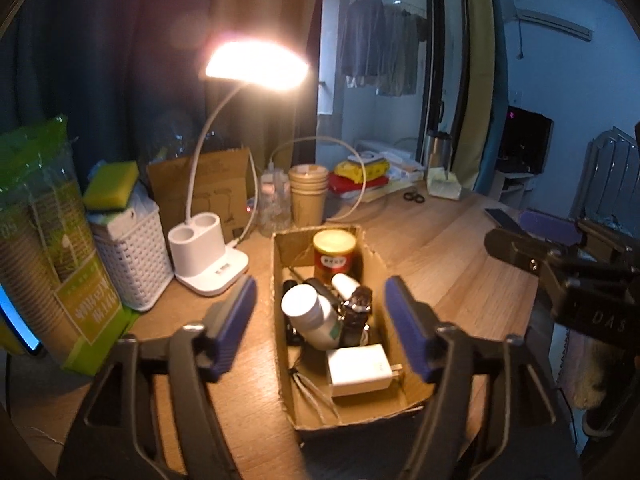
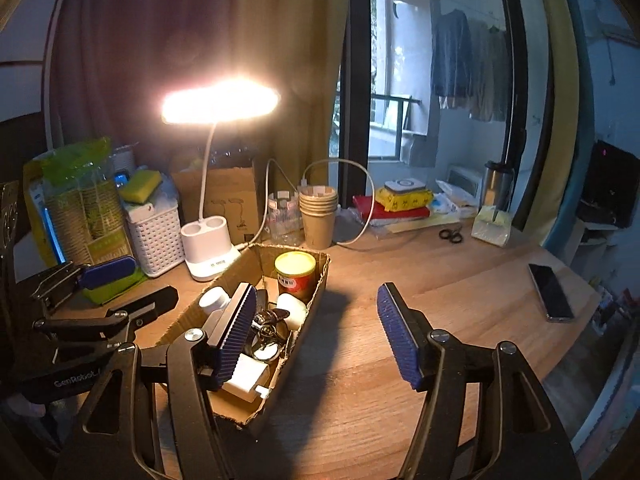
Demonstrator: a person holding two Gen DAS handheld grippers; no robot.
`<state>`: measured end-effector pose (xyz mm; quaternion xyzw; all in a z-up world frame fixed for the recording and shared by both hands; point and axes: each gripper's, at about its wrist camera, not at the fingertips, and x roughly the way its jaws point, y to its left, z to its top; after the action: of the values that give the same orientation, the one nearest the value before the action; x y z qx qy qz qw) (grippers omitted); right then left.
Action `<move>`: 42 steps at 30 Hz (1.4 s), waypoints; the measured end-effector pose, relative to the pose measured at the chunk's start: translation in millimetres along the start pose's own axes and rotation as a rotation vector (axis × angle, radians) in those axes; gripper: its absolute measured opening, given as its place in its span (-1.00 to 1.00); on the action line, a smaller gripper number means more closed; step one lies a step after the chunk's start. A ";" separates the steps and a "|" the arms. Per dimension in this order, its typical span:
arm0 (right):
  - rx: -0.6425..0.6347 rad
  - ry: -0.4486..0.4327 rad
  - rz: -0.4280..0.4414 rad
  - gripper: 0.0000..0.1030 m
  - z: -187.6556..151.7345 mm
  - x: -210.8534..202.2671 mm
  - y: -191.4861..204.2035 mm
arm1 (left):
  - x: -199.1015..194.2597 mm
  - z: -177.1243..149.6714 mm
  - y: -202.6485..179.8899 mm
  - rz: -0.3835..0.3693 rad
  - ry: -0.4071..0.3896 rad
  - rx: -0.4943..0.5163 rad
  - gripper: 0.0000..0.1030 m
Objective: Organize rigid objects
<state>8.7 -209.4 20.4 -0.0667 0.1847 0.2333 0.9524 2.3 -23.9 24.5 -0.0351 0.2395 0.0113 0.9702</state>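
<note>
An open cardboard box [image 1: 384,272] sits on the wooden table and shows in the right wrist view too [image 2: 316,300]. It holds a red can with a yellow lid [image 1: 335,254], a white bottle [image 1: 310,316], a small white bottle [image 1: 345,285], a wristwatch [image 1: 358,306] and a white charger [image 1: 362,370]. My left gripper [image 1: 320,328] is open and empty, above the box, one finger to each side. My right gripper [image 2: 316,336] is open and empty, over the box's right edge. The can [image 2: 295,274] and charger [image 2: 246,378] show in that view.
A lit white desk lamp [image 1: 208,258], a white basket [image 1: 128,252] with a sponge, a pack of paper cups [image 1: 52,240] and stacked cups [image 1: 307,196] stand behind the box. Scissors [image 2: 451,235], books [image 2: 400,204] and a phone [image 2: 550,292] lie to the right.
</note>
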 end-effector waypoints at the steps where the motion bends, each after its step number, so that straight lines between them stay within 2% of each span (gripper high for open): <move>1: 0.004 -0.007 -0.002 0.29 0.2 -3.7 -0.1 | -3.4 0.9 -1.5 -0.001 -0.007 0.002 0.44; 3: 0.011 -0.023 -0.005 0.29 0.1 -11.7 -0.3 | -11.2 2.9 -5.3 0.008 -0.025 0.005 0.46; 5: 0.013 -0.041 -0.008 0.29 0.5 -20.0 0.1 | -18.4 5.0 -8.7 0.009 -0.042 0.005 0.63; 7: 0.014 -0.058 -0.014 0.29 1.5 -27.2 -0.1 | -23.4 7.3 -11.8 0.005 -0.052 0.007 0.70; 10: 0.020 -0.092 -0.024 0.29 3.5 -39.3 -1.4 | -32.4 10.5 -16.7 -0.002 -0.070 0.010 0.71; 14: 0.043 -0.132 -0.029 0.29 5.4 -53.3 -7.1 | -44.9 13.0 -22.2 0.032 -0.107 0.015 0.71; 20: 0.056 -0.147 -0.039 0.29 4.5 -59.7 -14.8 | -61.8 18.4 -24.4 0.052 -0.175 0.024 0.72; 42: 0.045 -0.134 -0.040 0.31 2.3 -54.8 -10.8 | -66.4 20.2 -13.4 0.045 -0.195 -0.011 0.72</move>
<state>-30.6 -241.4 44.0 -0.0333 0.1245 0.2137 0.9684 -46.6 -36.1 74.1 -0.0337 0.1448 0.0378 0.9882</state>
